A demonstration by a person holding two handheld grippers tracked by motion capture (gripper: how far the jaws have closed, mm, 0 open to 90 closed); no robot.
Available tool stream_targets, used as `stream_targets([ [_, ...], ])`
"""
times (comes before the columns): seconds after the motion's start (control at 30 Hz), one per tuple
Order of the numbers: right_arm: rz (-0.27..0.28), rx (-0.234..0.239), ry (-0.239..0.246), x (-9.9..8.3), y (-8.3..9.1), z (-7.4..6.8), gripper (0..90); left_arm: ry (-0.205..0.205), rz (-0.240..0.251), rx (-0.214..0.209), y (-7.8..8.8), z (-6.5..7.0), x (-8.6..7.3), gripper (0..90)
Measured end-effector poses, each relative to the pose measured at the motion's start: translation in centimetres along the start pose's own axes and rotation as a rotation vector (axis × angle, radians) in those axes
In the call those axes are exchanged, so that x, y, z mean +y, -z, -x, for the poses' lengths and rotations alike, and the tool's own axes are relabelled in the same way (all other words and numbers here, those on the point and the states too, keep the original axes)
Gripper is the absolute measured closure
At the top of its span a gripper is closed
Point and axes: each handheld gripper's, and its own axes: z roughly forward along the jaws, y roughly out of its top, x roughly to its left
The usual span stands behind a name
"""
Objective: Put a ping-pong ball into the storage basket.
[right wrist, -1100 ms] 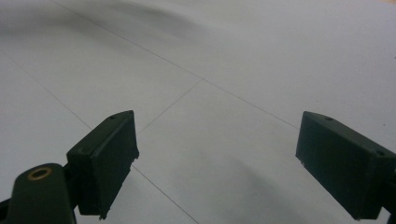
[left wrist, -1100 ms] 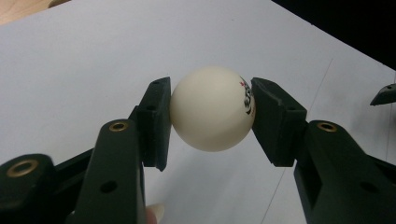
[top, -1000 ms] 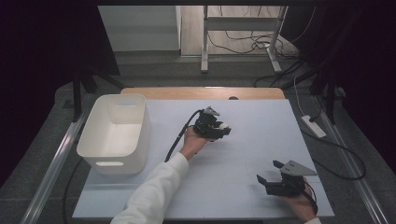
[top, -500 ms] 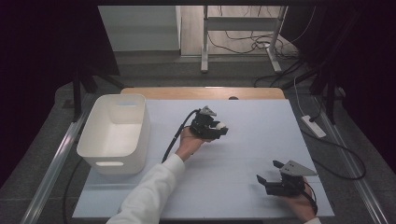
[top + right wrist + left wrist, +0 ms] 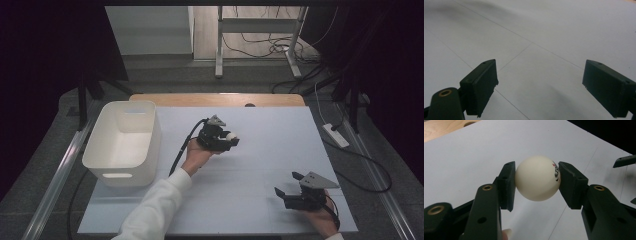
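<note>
A white ping-pong ball (image 5: 536, 178) with a small printed mark sits squeezed between the two black pads of my left gripper (image 5: 536, 170). From above, that left gripper (image 5: 231, 140) hovers over the middle of the white sheet (image 5: 270, 135), with the ball (image 5: 230, 135) at its tip, right of the bin. My right gripper (image 5: 286, 183) rests low near the front right corner, jaws spread wide. Along its own jaws, the right gripper (image 5: 539, 75) has only bare sheet between its pads (image 5: 480, 85).
A white plastic bin (image 5: 95, 155) stands at the left edge of the sheet, its inside looking bare. Bare wood (image 5: 215, 99) shows along the table's far edge. The left gripper's cable (image 5: 179, 152) trails back beside the bin. A power strip (image 5: 336, 135) lies off the right side.
My left gripper has drifted slightly left and a little upward, still holding the ball. The right gripper has stayed put.
</note>
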Motion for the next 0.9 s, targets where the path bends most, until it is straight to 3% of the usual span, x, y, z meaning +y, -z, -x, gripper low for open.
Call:
stream_targets([
  [0.9, -0.003, -0.003, 0.003, 0.0, 0.0, -0.1, 12.5, -0.010, 0.021, -0.004, 1.9, 0.7, -0.3, 50.6],
])
